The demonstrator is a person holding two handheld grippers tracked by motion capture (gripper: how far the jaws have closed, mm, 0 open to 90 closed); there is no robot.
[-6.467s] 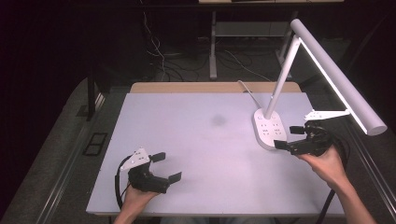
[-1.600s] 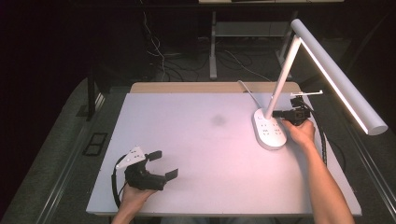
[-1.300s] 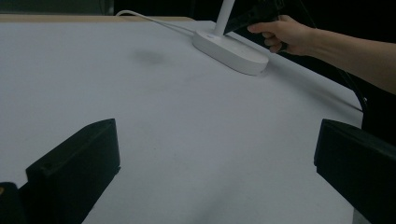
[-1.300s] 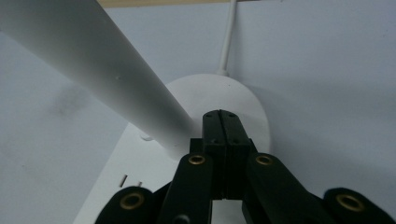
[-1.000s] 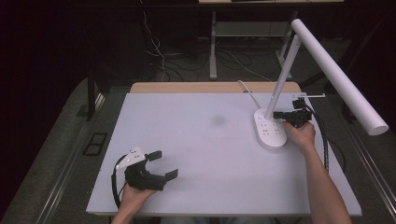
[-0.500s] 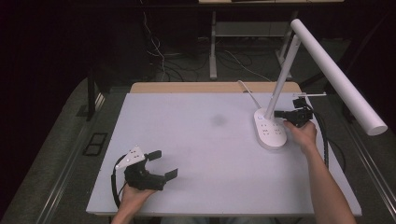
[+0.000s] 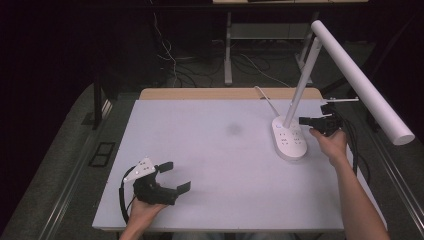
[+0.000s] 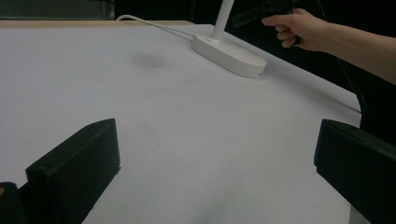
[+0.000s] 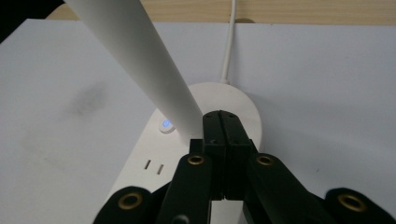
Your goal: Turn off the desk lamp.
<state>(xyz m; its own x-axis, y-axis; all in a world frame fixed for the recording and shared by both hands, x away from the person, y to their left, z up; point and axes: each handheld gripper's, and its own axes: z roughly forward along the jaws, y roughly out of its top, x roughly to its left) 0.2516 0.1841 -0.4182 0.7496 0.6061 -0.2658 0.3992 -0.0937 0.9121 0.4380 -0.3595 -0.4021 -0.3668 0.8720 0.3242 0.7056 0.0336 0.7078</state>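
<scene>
A white desk lamp stands at the table's back right, with an oval base that has sockets, a slanted stem and a long bar head. My right gripper is shut with nothing in it, its tips just above the base and close beside the stem. In the right gripper view the closed jaws sit against the stem's foot, next to a small blue-lit button. My left gripper rests open near the front left edge. Its jaws stand wide apart and hold nothing.
The lamp's white cable runs off the back edge over a wooden strip. A faint dark smudge marks the white tabletop. The lamp head overhangs the right edge above my right forearm.
My right gripper has come from the front right of the lamp base to the stem, and has lifted slightly in the last second. The left gripper has stayed put.
</scene>
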